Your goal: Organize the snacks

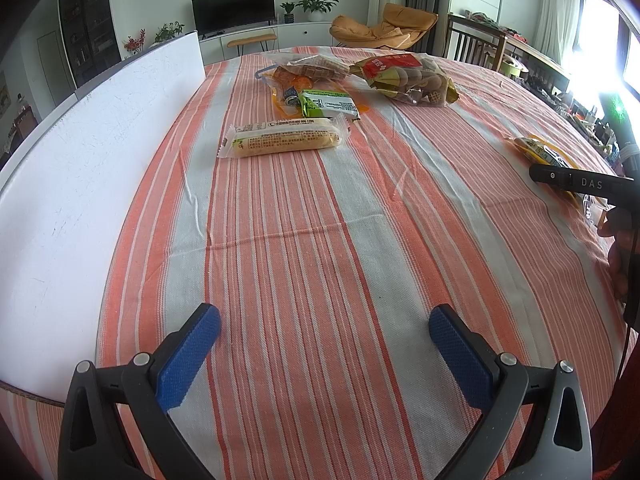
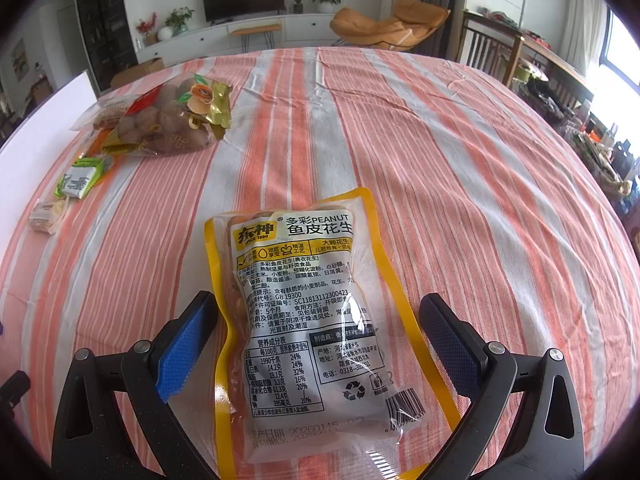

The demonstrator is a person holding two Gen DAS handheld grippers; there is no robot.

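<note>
1. The left gripper (image 1: pixel 324 344) has its blue pads (image 1: pixel 188 356) spread wide apart. Nothing is between them, just bare striped tablecloth (image 1: pixel 304 256) underneath. It holds nothing.

2. The right gripper (image 2: pixel 316 344) is also wide open, and the peanut bag (image 2: pixel 316 332) lies flat on the cloth right between its two fingers. Can't tell for sure whether either pad actually touches the bag's yellow edge. It's not clamped on it, anyway.

3. The writing on that peanut bag is pretty readable: "PEANUT" in Latin letters next to big Chinese characters, a yellow logo box with "SINCE 1990", "GB 19300", a long SC license number, a nutrition table with percentages, a recycling symbol, a barcode and a printed date near the bottom starting 2026.

4. In the left wrist view that same bag (image 1: pixel 540 152) sits at the far right edge, partly behind the black body of the other gripper, which reads "DAS".

5. The rest of the snacks are bunched at the far side of the table: a long bread roll packet (image 1: pixel 284 138) with small print and a phone-style number, a green and white packet (image 1: pixel 328 104) just behind it, and a clear bag of brown round snacks (image 1: pixel 408 80) with a red label.

6. A white board (image 1: pixel 92 168) stands along the left side of the table.
</note>
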